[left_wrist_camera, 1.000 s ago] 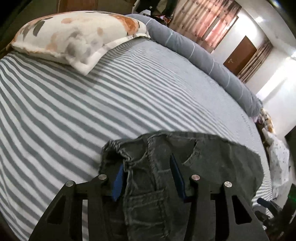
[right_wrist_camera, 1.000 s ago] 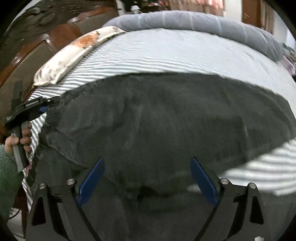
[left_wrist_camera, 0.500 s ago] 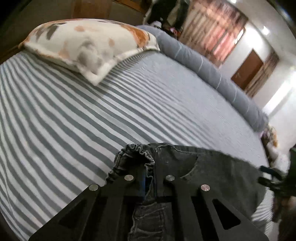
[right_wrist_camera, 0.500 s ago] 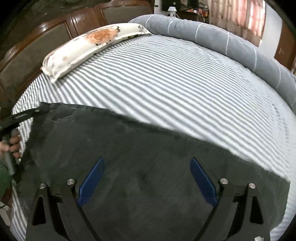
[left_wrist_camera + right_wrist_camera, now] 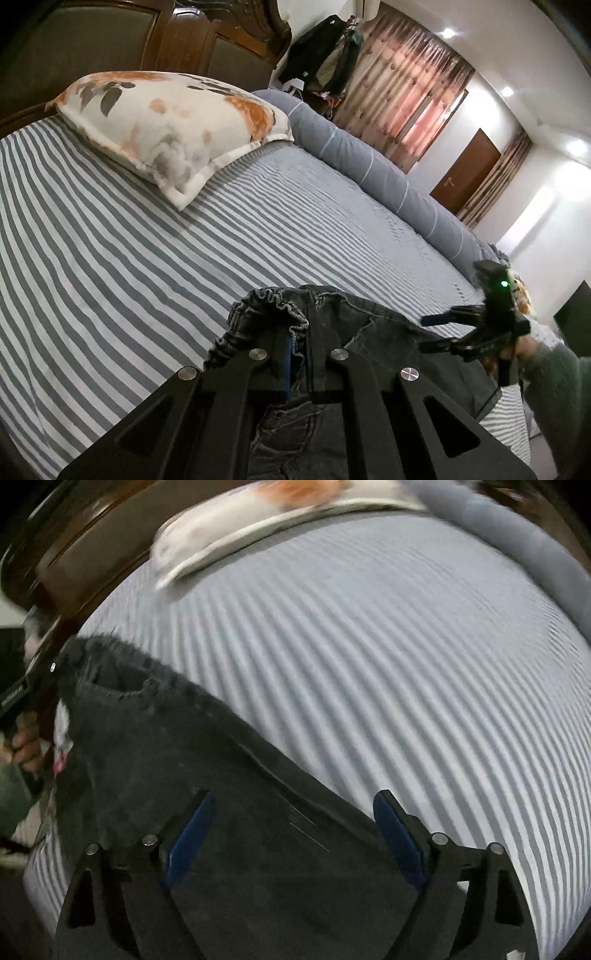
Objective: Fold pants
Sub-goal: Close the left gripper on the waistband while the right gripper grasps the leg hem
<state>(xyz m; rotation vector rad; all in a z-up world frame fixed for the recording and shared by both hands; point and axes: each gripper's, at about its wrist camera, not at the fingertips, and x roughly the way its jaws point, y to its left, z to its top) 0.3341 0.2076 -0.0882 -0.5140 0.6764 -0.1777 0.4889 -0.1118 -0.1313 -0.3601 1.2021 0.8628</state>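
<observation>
Left claw (image 5: 299, 360) clamped on the gathered waistband of the dark pants (image 5: 369, 332), lifted off the striped bed (image 5: 147, 258). Right claw (image 5: 291, 830) apart, just been narrowing, nothing pinched, hovering over the cloth. From there, pants running long toward ten o'clock, waistband end at the left claw (image 5: 33, 690). Far edge at two o'clock, just beside the right pad (image 5: 397, 834); likely the right claw's reach.

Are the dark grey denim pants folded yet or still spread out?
Still spread: the dark grey denim pants lie open across the striped bed sheet, waistband pinched in the left tool.
</observation>
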